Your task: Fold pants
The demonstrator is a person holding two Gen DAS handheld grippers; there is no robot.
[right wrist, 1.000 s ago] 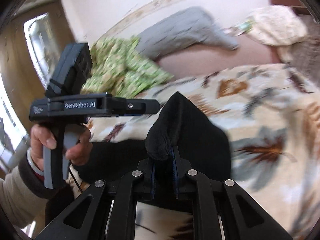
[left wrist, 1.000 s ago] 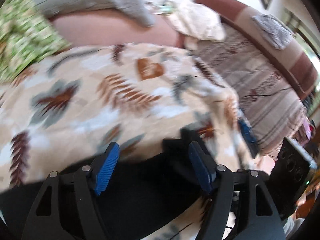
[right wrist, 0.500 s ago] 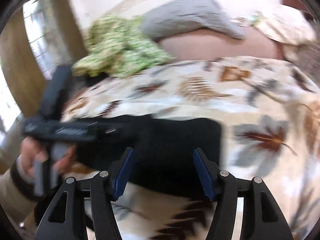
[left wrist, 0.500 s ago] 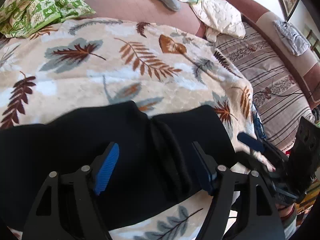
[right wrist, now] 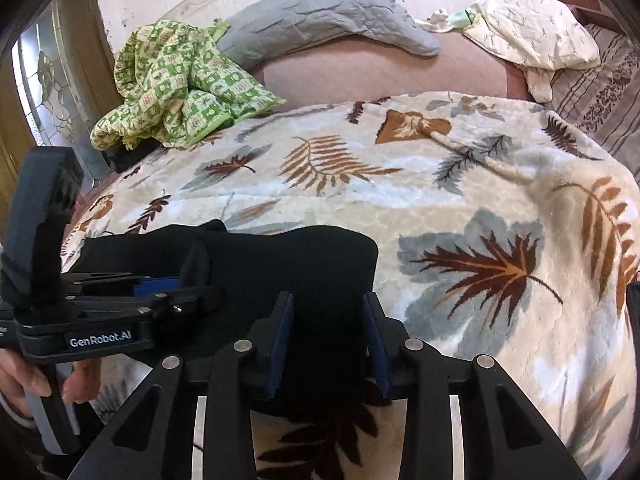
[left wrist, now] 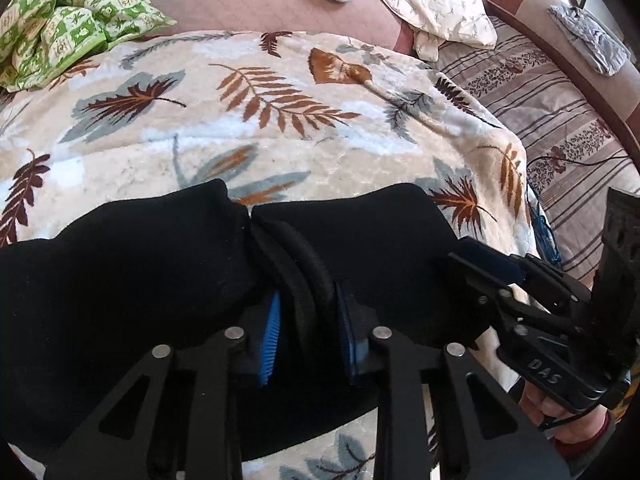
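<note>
Black pants (left wrist: 120, 280) lie folded on a leaf-patterned blanket (left wrist: 260, 120), also seen in the right wrist view (right wrist: 304, 264). My left gripper (left wrist: 308, 336) has its blue pads closed in on a thick rolled fold of the pants at the middle. It shows from the side in the right wrist view (right wrist: 172, 288). My right gripper (right wrist: 326, 340) straddles the near right edge of the pants, its jaws partly closed with fabric between them. It shows at the right of the left wrist view (left wrist: 488, 268).
A green patterned cloth (right wrist: 180, 88) and a grey pillow (right wrist: 320, 12) lie at the back. A cream cloth (right wrist: 532, 36) lies back right. A striped sofa cover (left wrist: 560, 100) is right of the blanket. A cable (left wrist: 576, 160) runs across it.
My left gripper has closed from wide open onto the rolled fold. My right gripper let go of the raised pants, opened, then narrowed over the pants' edge. The pants now lie flat.
</note>
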